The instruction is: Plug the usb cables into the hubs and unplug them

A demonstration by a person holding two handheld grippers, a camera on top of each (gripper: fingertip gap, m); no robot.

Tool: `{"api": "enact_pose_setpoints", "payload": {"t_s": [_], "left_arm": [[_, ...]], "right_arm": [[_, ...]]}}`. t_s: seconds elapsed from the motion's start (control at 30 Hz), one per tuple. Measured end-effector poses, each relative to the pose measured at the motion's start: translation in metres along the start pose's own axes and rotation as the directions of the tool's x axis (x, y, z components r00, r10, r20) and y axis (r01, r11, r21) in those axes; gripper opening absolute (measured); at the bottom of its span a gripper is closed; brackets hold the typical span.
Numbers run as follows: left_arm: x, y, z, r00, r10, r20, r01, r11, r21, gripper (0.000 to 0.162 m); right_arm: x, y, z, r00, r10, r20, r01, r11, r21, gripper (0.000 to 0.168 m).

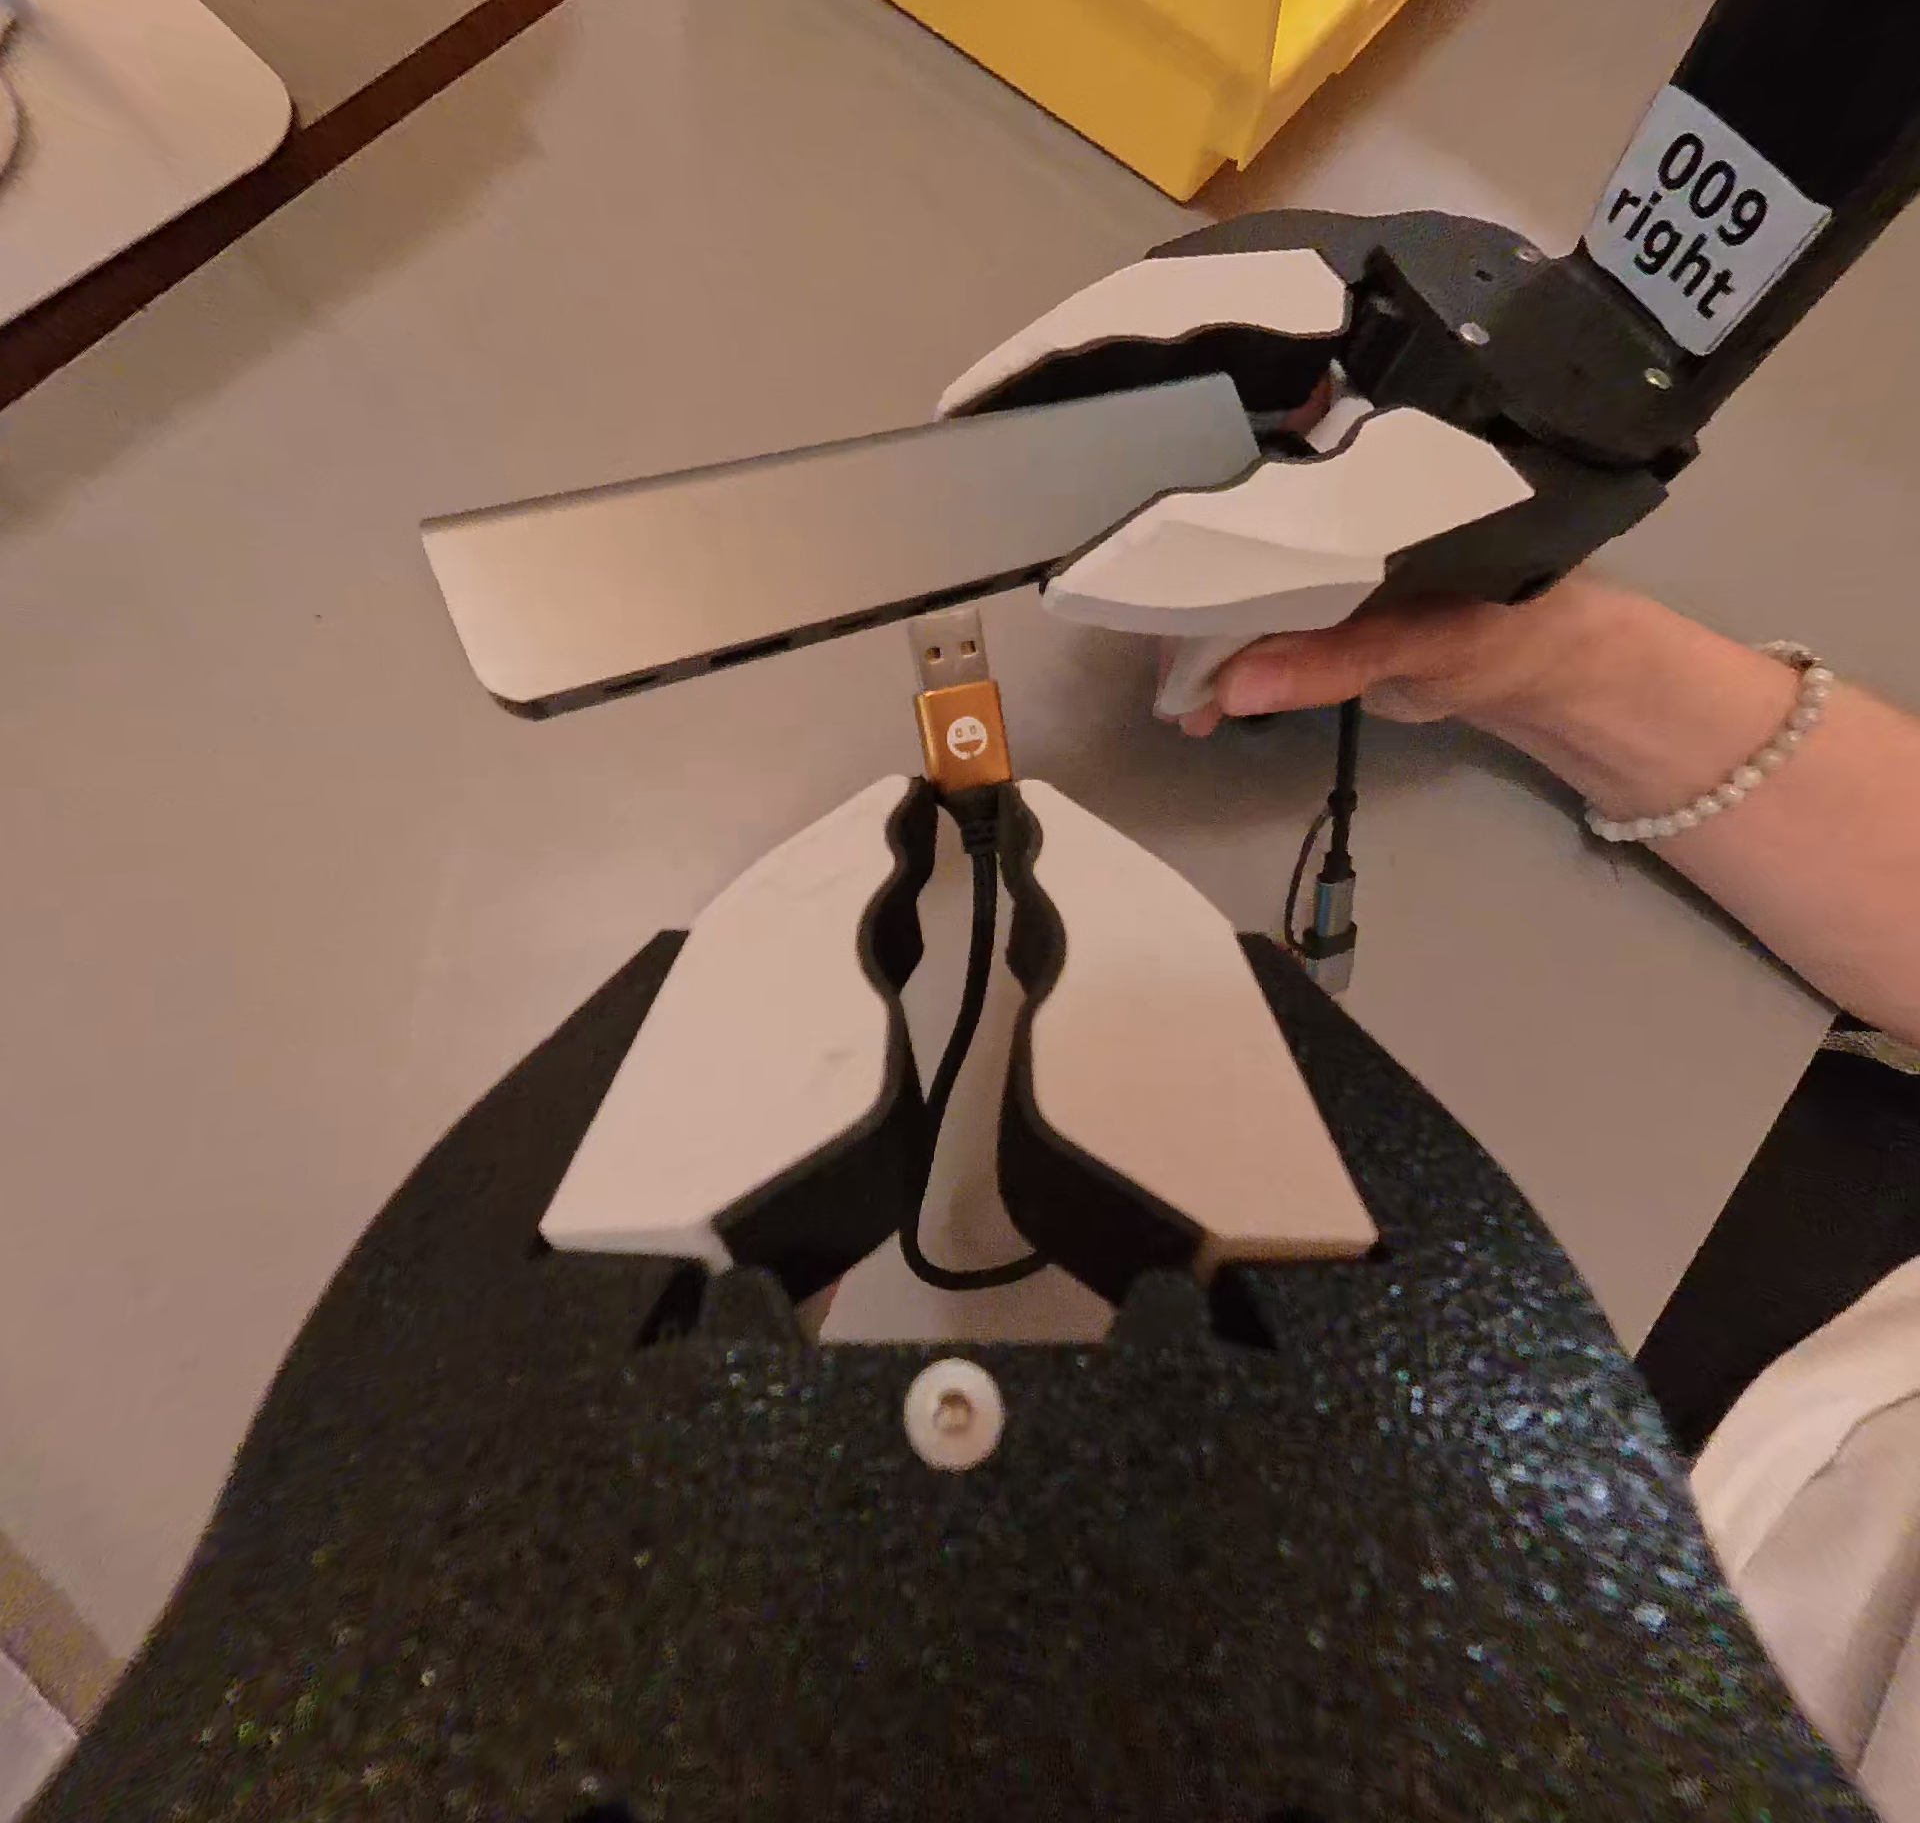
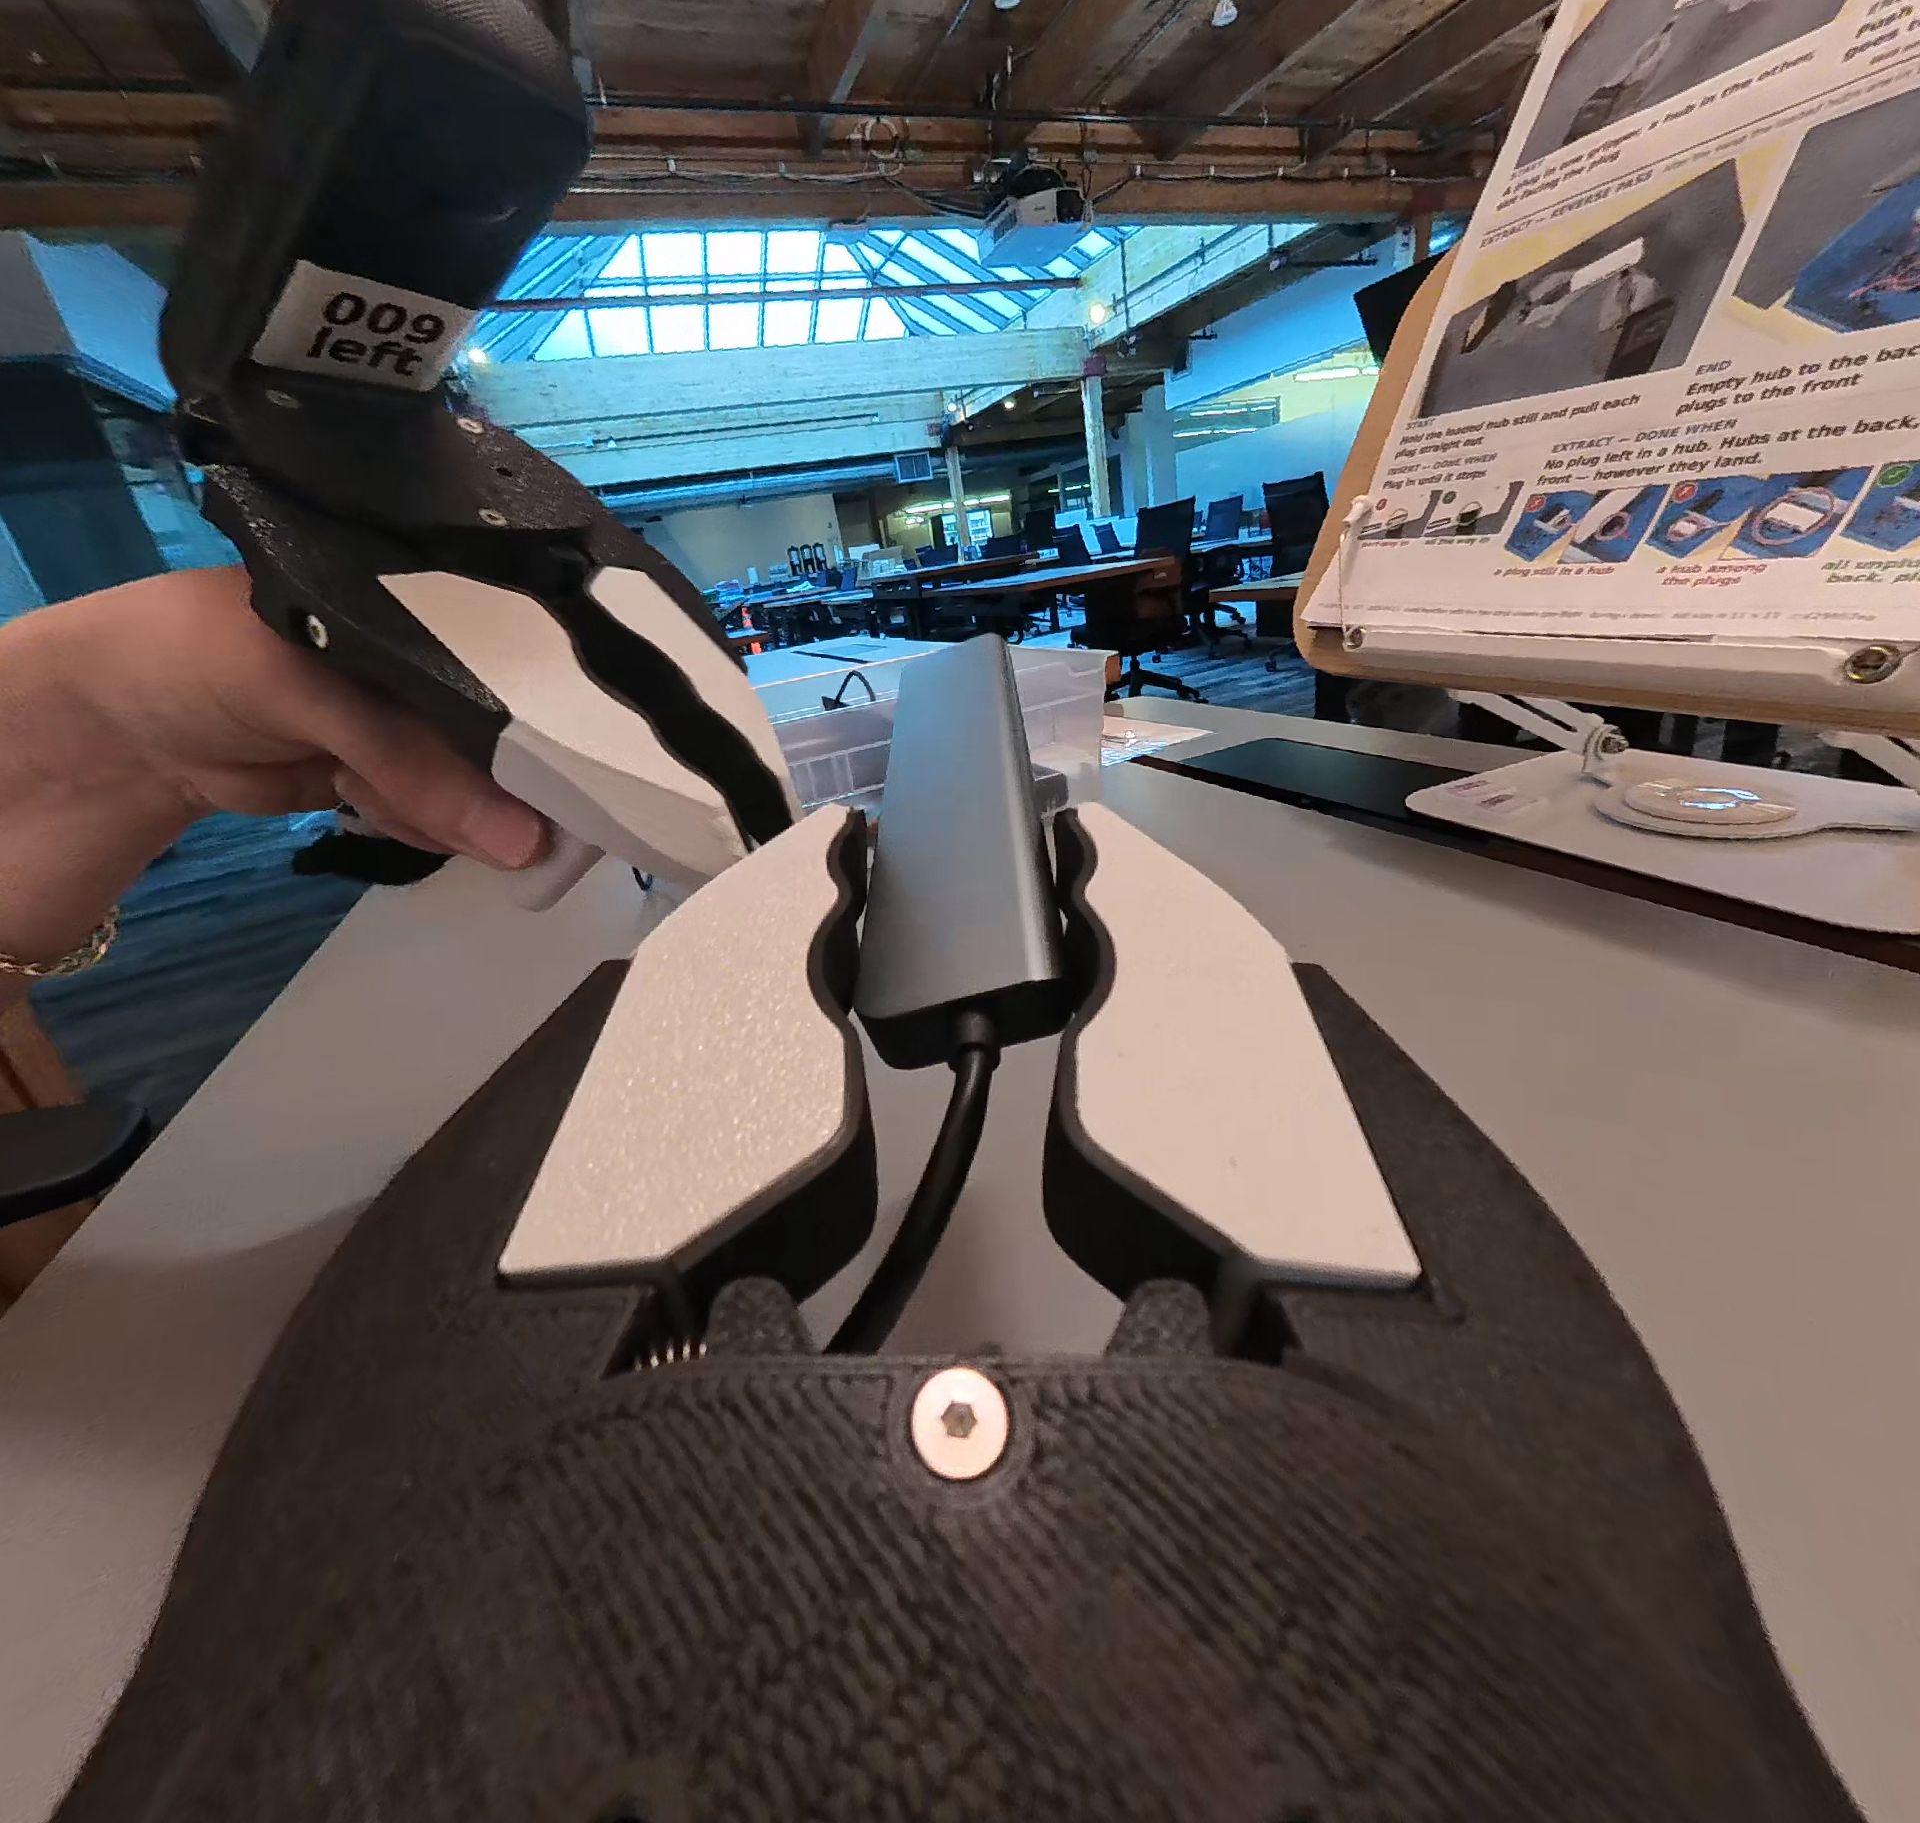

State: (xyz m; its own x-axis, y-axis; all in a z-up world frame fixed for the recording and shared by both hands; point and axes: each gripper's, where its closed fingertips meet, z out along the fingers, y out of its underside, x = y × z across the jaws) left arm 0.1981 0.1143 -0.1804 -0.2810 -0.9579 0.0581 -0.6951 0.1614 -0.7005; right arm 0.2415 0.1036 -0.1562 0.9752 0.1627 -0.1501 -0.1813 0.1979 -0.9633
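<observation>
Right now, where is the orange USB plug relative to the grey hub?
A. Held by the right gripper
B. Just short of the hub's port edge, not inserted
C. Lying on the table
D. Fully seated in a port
B: the orange USB plug, clamped in the left gripper, has its whole metal tip exposed just below the port edge of the grey hub, which the right gripper holds above the table.

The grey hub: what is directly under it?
Under the hub, held in the air by the right gripper, is the orange USB plug in the left gripper, its metal tip just below the port edge. The table beneath is partly covered.
</observation>
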Motion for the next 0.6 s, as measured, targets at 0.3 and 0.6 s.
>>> {"api": "enact_pose_setpoints", "payload": {"t_s": [0.3, 0.6], "left_arm": [[-0.001, 0.002, 0.000, 1.000, 0.005, 0.001, -0.005, 1.000, -0.028, 0.011], [-0.006, -0.002, -0.009, 0.999, 0.030, 0.023, -0.030, 0.999, -0.021, 0.000]], "right_arm": [[-0.003, 0.004, 0.004, 0.998, -0.058, -0.019, 0.058, 0.998, -0.034, 0.035], [-0.013, 0.017, 0.013, 0.988, -0.154, 0.004, 0.153, 0.981, -0.121, 0.035]]}}
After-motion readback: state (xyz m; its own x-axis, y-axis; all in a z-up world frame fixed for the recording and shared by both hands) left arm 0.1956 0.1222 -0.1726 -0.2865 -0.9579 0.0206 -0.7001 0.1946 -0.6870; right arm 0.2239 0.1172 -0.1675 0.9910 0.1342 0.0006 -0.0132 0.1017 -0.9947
